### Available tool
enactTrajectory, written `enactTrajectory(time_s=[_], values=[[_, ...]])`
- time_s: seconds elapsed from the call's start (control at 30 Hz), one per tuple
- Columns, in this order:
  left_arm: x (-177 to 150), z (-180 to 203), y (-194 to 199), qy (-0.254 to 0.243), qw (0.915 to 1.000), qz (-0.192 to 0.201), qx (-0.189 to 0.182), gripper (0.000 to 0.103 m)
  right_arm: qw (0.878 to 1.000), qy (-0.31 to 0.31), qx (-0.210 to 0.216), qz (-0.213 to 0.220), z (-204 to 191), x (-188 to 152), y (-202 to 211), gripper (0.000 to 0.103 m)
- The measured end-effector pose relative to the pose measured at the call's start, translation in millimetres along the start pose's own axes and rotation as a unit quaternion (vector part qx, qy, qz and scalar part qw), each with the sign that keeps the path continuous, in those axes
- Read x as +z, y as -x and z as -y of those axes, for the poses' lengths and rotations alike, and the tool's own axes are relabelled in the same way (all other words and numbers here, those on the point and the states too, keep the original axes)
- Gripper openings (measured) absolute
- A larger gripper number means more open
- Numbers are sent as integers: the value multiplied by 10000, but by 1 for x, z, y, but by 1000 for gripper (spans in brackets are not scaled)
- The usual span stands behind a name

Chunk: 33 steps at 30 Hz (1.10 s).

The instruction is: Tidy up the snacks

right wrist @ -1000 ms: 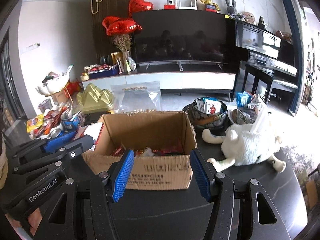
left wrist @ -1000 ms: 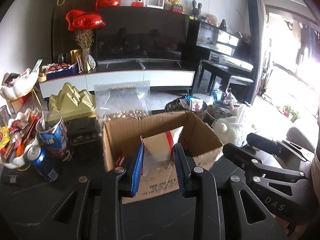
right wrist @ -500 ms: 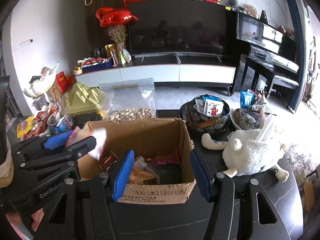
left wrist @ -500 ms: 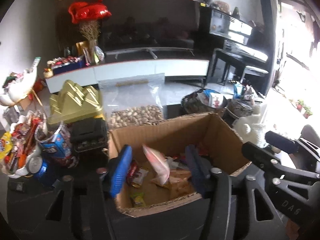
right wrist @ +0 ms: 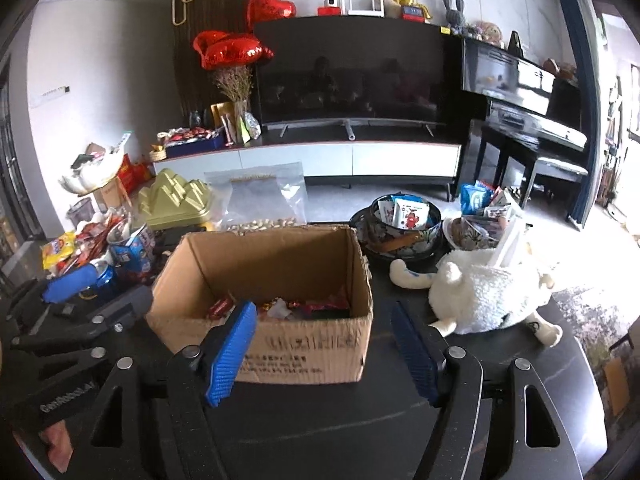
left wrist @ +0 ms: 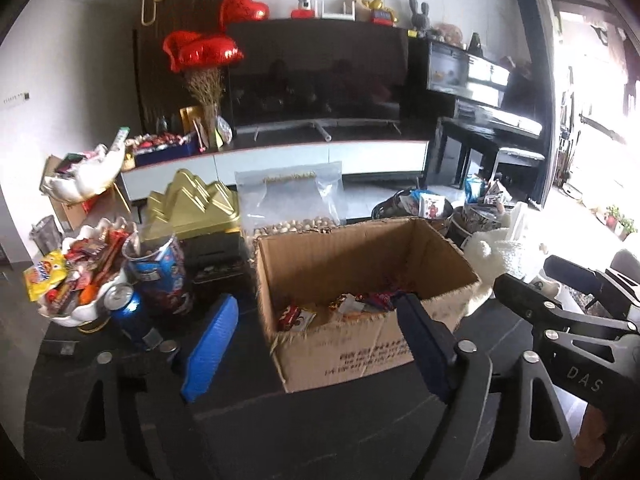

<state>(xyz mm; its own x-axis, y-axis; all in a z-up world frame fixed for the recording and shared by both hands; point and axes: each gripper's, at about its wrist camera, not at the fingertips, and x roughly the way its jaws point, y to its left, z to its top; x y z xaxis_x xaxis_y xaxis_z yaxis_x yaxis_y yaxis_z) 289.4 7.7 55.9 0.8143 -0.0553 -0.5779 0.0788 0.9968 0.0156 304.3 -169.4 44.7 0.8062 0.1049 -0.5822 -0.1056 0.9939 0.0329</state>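
left gripper: jaws spread, empty, before cardboard box | right gripper: jaws spread, empty | snacks: on box floor | box on dark table

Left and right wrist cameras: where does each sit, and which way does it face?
Left wrist: on the left gripper, looking forward between open blue pads at the cardboard box with the TV beyond; the right gripper shows at right.
Right wrist: on the right gripper, facing the same box from further right, plush sheep beside it; the left gripper shows at left.
Shared: box, bag of nuts, gold box, TV.
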Motion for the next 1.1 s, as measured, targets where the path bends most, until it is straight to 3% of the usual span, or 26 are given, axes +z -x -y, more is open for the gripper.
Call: enactTrajectory(time_s=[0.37,0.73,1.1], values=[[-29,10,72,-114,9983,501,286,103,9993,-77,-4,362,4,-35,64,83],[-65,17,107,-93,9969,604,494,103,9986,-107,-169,483,8,-75,101,85],[-88,17,123,-65,9977,552,386,103,9987,-95,-144,483,5,-101,118,85]])
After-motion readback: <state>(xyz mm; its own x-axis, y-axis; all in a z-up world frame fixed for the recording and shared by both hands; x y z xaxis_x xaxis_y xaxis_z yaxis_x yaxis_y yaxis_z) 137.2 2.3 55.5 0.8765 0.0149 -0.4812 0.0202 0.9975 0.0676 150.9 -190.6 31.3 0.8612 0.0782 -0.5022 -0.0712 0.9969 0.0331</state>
